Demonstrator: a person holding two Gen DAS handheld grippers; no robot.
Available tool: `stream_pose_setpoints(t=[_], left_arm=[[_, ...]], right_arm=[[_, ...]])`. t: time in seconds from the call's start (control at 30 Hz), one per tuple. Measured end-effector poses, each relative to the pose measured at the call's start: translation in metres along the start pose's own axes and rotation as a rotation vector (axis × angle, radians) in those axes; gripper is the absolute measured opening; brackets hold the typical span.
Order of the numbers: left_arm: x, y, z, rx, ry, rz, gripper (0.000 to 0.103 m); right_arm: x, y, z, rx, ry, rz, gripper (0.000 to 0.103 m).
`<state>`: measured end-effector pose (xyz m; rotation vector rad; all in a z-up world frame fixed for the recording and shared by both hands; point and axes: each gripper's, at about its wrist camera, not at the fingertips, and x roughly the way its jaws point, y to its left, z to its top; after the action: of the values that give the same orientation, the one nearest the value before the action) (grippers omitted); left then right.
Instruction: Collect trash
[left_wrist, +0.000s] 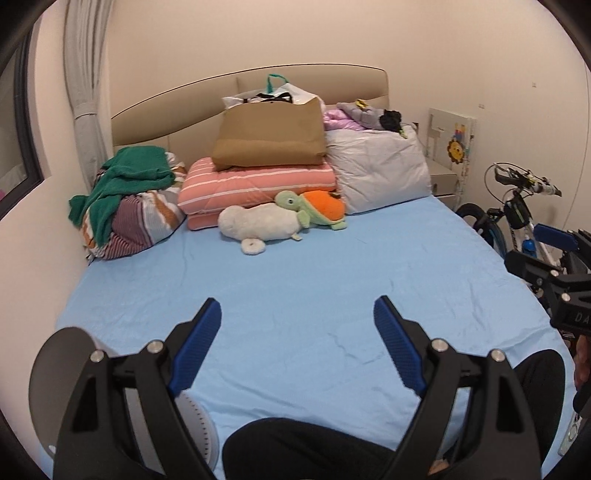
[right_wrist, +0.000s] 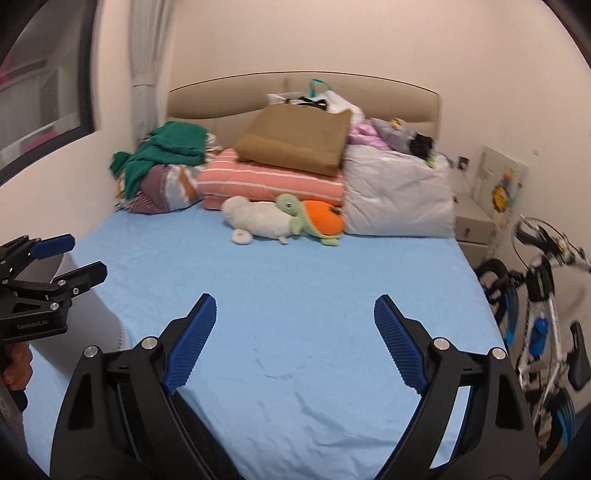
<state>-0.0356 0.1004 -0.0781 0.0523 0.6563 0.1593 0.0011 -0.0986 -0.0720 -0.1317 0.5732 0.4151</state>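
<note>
The left gripper (left_wrist: 297, 321) hangs over the foot of the bed (left_wrist: 314, 280), jaws spread wide and holding nothing; the right gripper (right_wrist: 295, 319) hovers beside it, equally wide and empty. Under the left one sit a dark round shape and a white rounded thing (left_wrist: 197, 432), possibly a bin, though too little shows to be sure. The blue sheet between the grippers and the pillows is bare: no wrapper, paper or other scrap shows on it. Farther back lie two plush toys (left_wrist: 280, 218), folded bedding, a brown paper bag (left_wrist: 271, 134) and a bicycle (right_wrist: 543, 295). That fits either trash already gathered or trash lying elsewhere, out of view.
</note>
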Motion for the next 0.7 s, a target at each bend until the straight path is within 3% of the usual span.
stream_pose_setpoints(t=[0.13,0.27,0.7], left_arm=[[0.016,-0.036,0.011,0.052,-0.001,-0.068,0.085],[0.026,-0.061,0.019,0.078,0.003,-0.122,0.085],[0.041,-0.078,0.034,0.072,0.021,-0.148,0.089]], right_arm=[[-0.008,-0.057,-0.021,0.150,0.025,-0.145,0.087],[-0.010,-0.091,-0.036,0.232,0.059,-0.220,0.087],[-0.015,-0.107,-0.034,0.245,0.064,-0.264,0.087]])
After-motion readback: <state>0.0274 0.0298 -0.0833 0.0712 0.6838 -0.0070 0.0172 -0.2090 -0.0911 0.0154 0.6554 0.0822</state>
